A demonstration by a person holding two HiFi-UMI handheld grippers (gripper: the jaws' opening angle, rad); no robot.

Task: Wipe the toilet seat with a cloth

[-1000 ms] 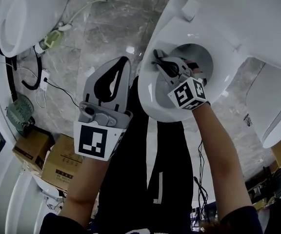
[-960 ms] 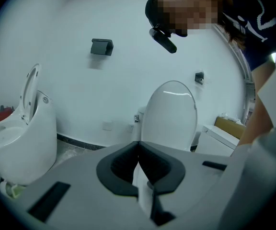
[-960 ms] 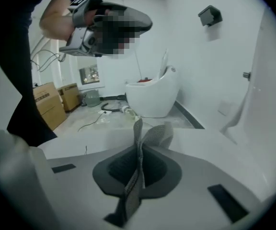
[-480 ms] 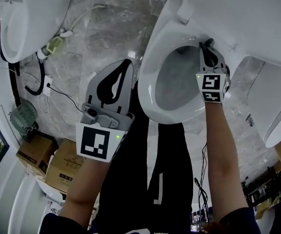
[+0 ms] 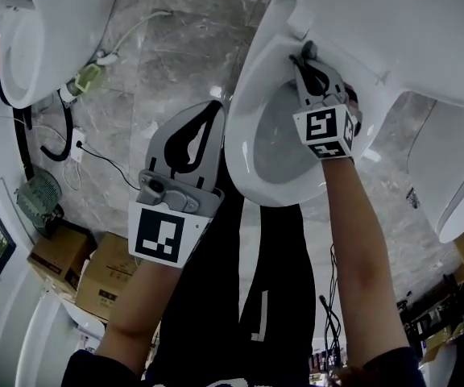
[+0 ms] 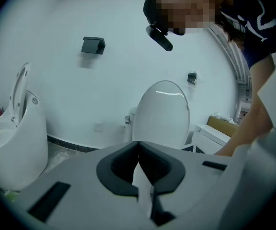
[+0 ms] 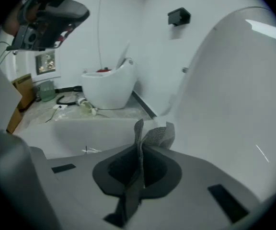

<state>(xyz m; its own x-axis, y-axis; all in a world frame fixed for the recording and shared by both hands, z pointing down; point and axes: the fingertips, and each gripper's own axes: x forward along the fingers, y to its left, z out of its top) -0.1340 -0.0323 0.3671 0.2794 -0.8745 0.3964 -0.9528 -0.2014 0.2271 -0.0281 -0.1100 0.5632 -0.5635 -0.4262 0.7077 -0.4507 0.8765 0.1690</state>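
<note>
Sweeping round the ring is what my right gripper (image 5: 304,55) has been doing. A second ago it was low over the middle of the bowl, half a second ago it was on the far right side of the toilet seat (image 5: 252,87), and now it has moved up to the back, just under the hinge where the raised lid (image 5: 393,22) begins. Its jaws are pinching the cloth (image 7: 150,135). In the right gripper view the grey mesh fabric runs down the slot between them and a loose fold pokes out past the tips. From the head view the tips sit at the back of the seat, so I take the cloth to be on the seat there, but the contact itself is too small for me to make out.

My left gripper (image 5: 213,110) has hardly shifted in that time. It hangs just beside the front left edge of the toilet, over the marble floor (image 5: 176,47), with its jaws pressed together at the tips and nothing between them. Its own view looks past them to another toilet (image 6: 162,111) against the wall.

My judgement is that the right side and part of the back have had a pass, and the left side and front of the ring are what remains. To go on, the cloth would need to come down the left side towards me, staying flat on the seat and out of the bowl. The loose fold could catch at the hinge.
</note>
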